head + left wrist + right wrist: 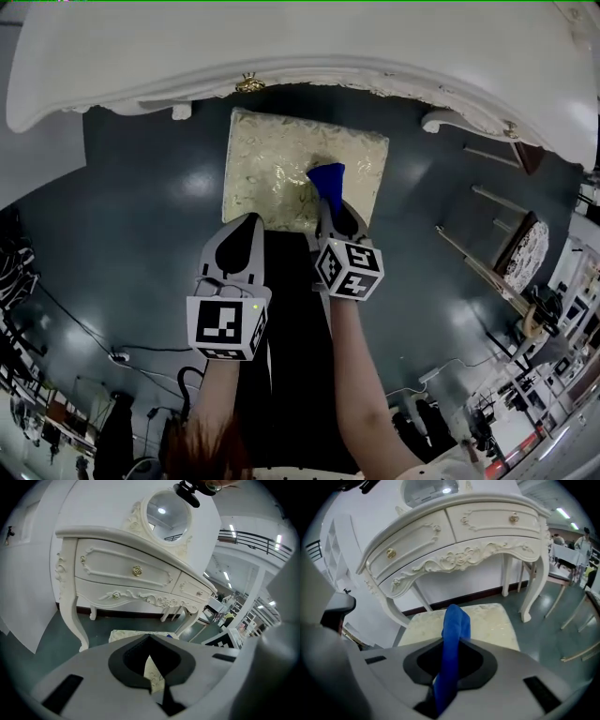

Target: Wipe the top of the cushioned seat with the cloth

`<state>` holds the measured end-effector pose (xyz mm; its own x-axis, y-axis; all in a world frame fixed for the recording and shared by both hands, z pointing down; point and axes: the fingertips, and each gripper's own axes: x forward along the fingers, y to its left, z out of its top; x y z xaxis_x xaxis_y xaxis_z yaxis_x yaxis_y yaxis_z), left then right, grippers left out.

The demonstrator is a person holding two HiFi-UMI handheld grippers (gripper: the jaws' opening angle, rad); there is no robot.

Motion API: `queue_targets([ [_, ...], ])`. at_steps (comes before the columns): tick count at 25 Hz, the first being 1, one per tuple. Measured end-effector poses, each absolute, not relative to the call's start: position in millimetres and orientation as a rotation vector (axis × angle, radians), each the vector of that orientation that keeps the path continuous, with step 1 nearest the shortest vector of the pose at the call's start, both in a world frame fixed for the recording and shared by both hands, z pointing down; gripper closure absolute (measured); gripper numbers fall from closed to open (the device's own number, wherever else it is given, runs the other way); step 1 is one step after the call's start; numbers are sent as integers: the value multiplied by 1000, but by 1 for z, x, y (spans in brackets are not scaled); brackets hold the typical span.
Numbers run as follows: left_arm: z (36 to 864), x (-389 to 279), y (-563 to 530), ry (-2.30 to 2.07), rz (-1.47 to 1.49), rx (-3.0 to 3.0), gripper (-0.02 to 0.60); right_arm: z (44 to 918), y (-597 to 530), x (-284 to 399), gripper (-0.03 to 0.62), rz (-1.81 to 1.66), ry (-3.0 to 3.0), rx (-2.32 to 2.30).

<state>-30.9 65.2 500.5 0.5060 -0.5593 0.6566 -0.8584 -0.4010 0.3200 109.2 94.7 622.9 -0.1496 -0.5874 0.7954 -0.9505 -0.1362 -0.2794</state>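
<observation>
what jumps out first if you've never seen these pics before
The bright blue cloth stands out first, pinched in the right gripper over the near right part of the pale patterned seat. Behind the seat stands an ornate white dressing table with gold knobs. The left gripper hangs shut and empty at the seat's near edge.

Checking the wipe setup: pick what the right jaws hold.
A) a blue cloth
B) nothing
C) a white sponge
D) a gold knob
A: in the right gripper view the right gripper's jaws are shut on a blue cloth, which sticks out over the seat.
</observation>
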Motion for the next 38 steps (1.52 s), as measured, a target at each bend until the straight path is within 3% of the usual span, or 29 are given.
queue_targets([
  [7,504,10,69,-1050,653,2173,583,638,155,228,533,1177,-1464,1880],
  [12,506,28,75,-1001,684,2198,583,661,198,272,533,1198,-1310,1862],
  [38,508,28,82,-1044,696,2184,583,674,187,215,533,1199,-1460,1732],
])
